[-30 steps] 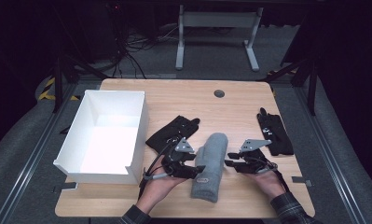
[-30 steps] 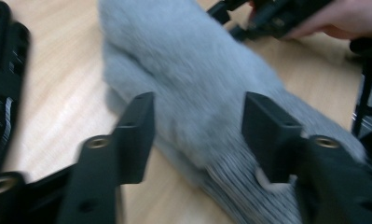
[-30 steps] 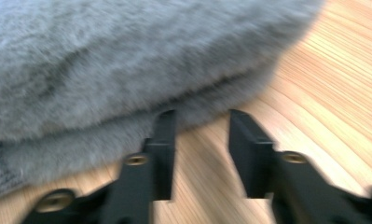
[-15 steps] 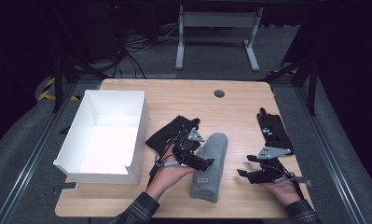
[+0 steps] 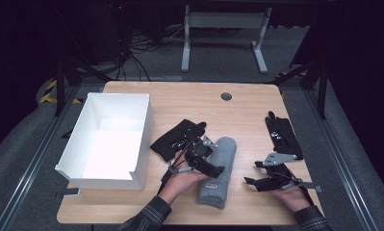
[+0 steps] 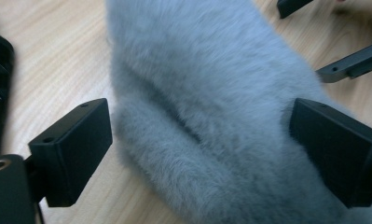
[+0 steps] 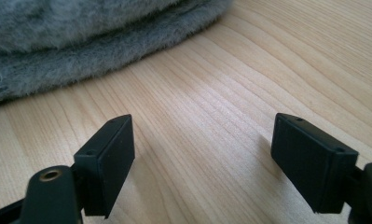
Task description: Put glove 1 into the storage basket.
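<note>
Wooden table [image 5: 170, 101] under a dark room, seen from above: white box [image 5: 108, 139] at left, grey fuzzy roll [image 5: 221, 171] in the middle, black gloves [image 5: 177, 137] beside it, more at right [image 5: 282, 134]. Left gripper [image 5: 217, 171] over the roll; right gripper [image 5: 249, 182] well clear.

Left gripper view: jaws just opened wide, straddling the roll [image 6: 211, 107], right pad touching fur.

Right gripper view: jaws just opened, bare wood between, roll [image 7: 81, 42] ahead.

Both tools are held low, jaws just opened wide: left tool [image 5: 217, 169] angled inward, right tool [image 5: 251, 181] pointed left, nothing gripped by either.
</note>
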`<action>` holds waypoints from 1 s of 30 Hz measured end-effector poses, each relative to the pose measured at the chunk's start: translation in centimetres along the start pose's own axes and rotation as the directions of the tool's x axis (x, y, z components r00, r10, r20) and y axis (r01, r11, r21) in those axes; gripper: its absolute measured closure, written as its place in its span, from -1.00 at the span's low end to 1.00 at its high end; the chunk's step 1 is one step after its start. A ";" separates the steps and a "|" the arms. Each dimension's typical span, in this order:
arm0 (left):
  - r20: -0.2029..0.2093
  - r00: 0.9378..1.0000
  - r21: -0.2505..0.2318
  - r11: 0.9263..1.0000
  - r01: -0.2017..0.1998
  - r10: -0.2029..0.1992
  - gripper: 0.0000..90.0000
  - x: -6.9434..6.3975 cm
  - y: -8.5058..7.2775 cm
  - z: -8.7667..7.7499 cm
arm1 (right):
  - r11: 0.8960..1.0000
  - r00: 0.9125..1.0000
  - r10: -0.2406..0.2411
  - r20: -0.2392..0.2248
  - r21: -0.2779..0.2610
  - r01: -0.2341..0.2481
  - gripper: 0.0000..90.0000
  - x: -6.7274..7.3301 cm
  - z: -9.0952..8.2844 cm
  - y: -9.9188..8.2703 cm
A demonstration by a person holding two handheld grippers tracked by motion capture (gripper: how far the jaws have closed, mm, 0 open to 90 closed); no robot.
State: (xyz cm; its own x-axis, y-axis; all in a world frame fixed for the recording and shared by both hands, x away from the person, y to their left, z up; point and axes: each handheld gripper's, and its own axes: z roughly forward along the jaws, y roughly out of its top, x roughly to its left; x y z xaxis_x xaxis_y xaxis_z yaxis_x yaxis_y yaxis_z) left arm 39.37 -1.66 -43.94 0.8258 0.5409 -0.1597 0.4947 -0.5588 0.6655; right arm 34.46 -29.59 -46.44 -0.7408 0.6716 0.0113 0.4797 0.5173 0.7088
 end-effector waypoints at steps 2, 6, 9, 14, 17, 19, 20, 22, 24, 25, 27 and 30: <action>0.007 1.000 0.004 1.000 0.000 0.000 -0.88 0.1 -0.2 0.4 | 1.000 1.000 -0.004 0.000 0.000 0.004 -0.52 0.0 0.0 0.0; 0.037 0.999 0.020 0.999 0.033 -0.034 -0.90 0.5 -0.6 1.1 | 1.000 1.000 -0.011 0.004 0.003 0.011 -0.55 0.1 0.0 0.0; 0.053 0.997 0.025 0.999 0.047 -0.048 -0.89 0.6 -0.7 1.4 | 1.000 1.000 -0.025 0.007 0.000 0.025 -0.58 0.2 0.2 -0.1; 0.090 0.994 0.041 0.997 0.065 -0.068 -0.75 0.9 -0.9 1.6 | 0.999 0.999 -0.037 0.011 -0.004 0.037 -0.64 0.2 0.3 -0.1; 0.100 0.994 0.046 0.998 0.049 -0.053 -0.61 0.8 -0.9 1.5 | 0.999 0.999 -0.038 0.012 -0.008 0.038 -0.66 0.3 0.3 -0.2; 0.109 0.993 0.051 0.998 0.039 -0.044 -0.50 0.8 -0.8 1.5 | 0.999 0.999 -0.040 0.011 -0.011 0.040 -0.66 0.2 0.4 -0.2; 0.117 0.992 0.054 0.998 0.038 -0.045 -0.41 0.7 -0.8 1.4 | 0.999 0.999 -0.041 0.012 -0.013 0.041 -0.66 0.2 0.4 -0.2; 0.137 0.989 0.061 0.997 0.043 -0.051 -0.23 0.7 -0.8 1.4 | 0.999 0.999 -0.041 0.012 -0.015 0.041 -0.66 0.2 0.4 -0.3; 0.155 0.986 0.069 0.997 0.046 -0.056 -0.08 0.8 -0.8 1.4 | 0.999 0.999 -0.039 0.013 -0.018 0.040 -0.67 0.2 0.4 -0.3; 0.161 0.985 0.071 0.996 0.047 -0.058 -0.01 0.8 -0.7 1.3 | 0.999 0.999 -0.039 0.013 -0.021 0.040 -0.67 0.2 0.4 -0.3; 0.173 0.983 0.072 0.996 0.048 -0.059 0.12 0.8 -0.7 1.3 | 0.999 0.999 -0.041 0.011 -0.030 0.042 -0.68 0.2 0.4 -0.4; 0.165 0.985 0.073 0.996 0.043 -0.054 0.28 0.6 -0.6 1.2 | 0.999 0.999 -0.042 0.011 -0.029 0.042 -0.68 0.2 0.4 -0.4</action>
State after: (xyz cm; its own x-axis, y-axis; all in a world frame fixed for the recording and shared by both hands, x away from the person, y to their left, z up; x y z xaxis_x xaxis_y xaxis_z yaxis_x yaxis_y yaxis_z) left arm 39.91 -1.70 -45.28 0.8311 0.4591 -0.3139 0.5480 -0.5796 0.6031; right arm 34.35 -29.44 -47.04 -0.7553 0.6549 -0.0262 0.4339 0.5296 0.7289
